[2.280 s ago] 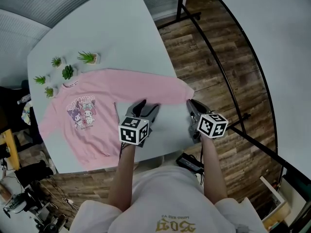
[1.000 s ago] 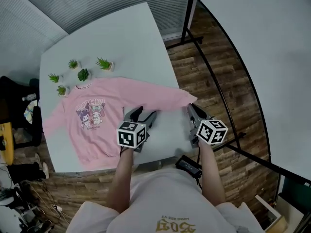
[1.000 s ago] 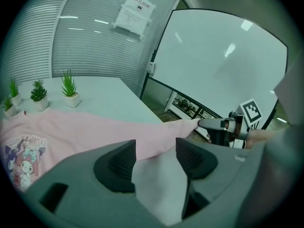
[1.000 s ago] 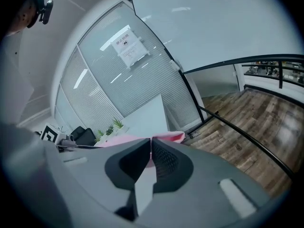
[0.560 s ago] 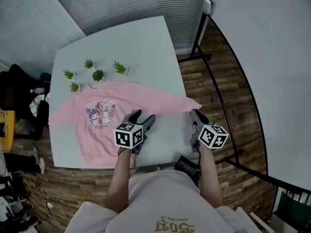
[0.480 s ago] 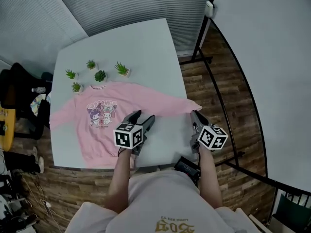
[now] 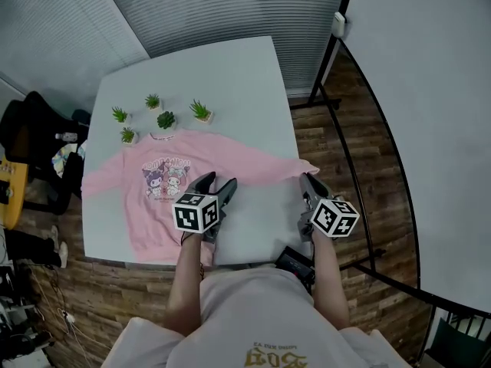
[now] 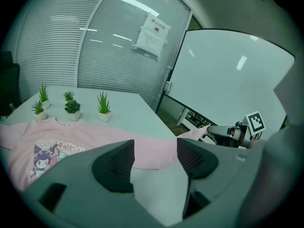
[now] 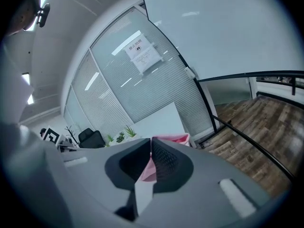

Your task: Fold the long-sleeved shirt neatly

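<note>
A pink long-sleeved shirt (image 7: 165,186) lies spread flat on a white table (image 7: 230,75), its cartoon print facing up and its collar turned toward the table's far side. The body of the shirt covers the table's near-left part, and its hem reaches the table's near edge. One sleeve (image 7: 261,162) stretches across to the table's right edge, where its cuff ends at the tip of the right gripper (image 7: 307,181).

The right gripper view shows that gripper's jaws clenched together with a strip of the pink sleeve pinched between them, and the cuff showing just past the tips. From the left gripper view, the right gripper (image 8: 211,131) sits at the very end of the sleeve, at the table's right edge.

The left gripper (image 7: 215,182) hovers over the table's near-middle part, just beside the shirt's right flank below the sleeve. Its jaws stand released and wide apart, with nothing between them but the sleeve and bare tabletop beyond.

Four small potted plants (image 7: 165,119) stand in a loose cluster on the table's left side, just beyond the collar. The other sleeve runs off toward the table's left edge. The person holding both grippers stands at the table's near edge, forearms reaching over it.
</note>
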The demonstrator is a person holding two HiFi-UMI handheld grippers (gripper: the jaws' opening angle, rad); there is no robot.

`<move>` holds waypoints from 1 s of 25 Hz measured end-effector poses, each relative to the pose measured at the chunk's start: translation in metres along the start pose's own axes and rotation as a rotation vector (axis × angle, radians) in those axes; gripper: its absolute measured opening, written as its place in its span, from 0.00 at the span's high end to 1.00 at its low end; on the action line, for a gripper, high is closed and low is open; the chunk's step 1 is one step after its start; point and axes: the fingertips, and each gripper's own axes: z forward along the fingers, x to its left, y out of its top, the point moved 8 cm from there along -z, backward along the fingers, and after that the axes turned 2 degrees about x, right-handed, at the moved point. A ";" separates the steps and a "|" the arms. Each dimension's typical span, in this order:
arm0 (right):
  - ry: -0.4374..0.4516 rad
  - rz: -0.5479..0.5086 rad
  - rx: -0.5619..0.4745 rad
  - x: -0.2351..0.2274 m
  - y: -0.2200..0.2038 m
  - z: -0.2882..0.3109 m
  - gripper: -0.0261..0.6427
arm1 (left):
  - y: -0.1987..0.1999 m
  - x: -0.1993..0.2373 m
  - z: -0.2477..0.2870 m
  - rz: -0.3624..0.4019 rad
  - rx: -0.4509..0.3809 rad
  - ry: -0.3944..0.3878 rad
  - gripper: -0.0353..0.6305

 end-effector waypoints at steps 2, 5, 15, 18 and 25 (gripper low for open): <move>0.016 -0.008 -0.006 0.005 0.003 0.004 0.93 | 0.003 0.005 -0.005 0.009 -0.010 0.012 0.52; 0.036 -0.018 -0.004 0.013 0.004 0.011 0.93 | 0.005 0.014 -0.013 0.009 -0.027 0.033 0.52; 0.113 -0.060 0.023 0.044 0.004 0.033 0.93 | 0.014 0.041 -0.056 -0.020 -0.084 0.117 0.52; 0.146 -0.073 0.028 0.056 0.005 0.040 0.93 | 0.015 0.053 -0.072 -0.042 -0.111 0.157 0.52; 0.221 -0.095 0.031 0.085 0.013 0.059 0.93 | 0.009 0.077 -0.106 -0.102 -0.140 0.245 0.52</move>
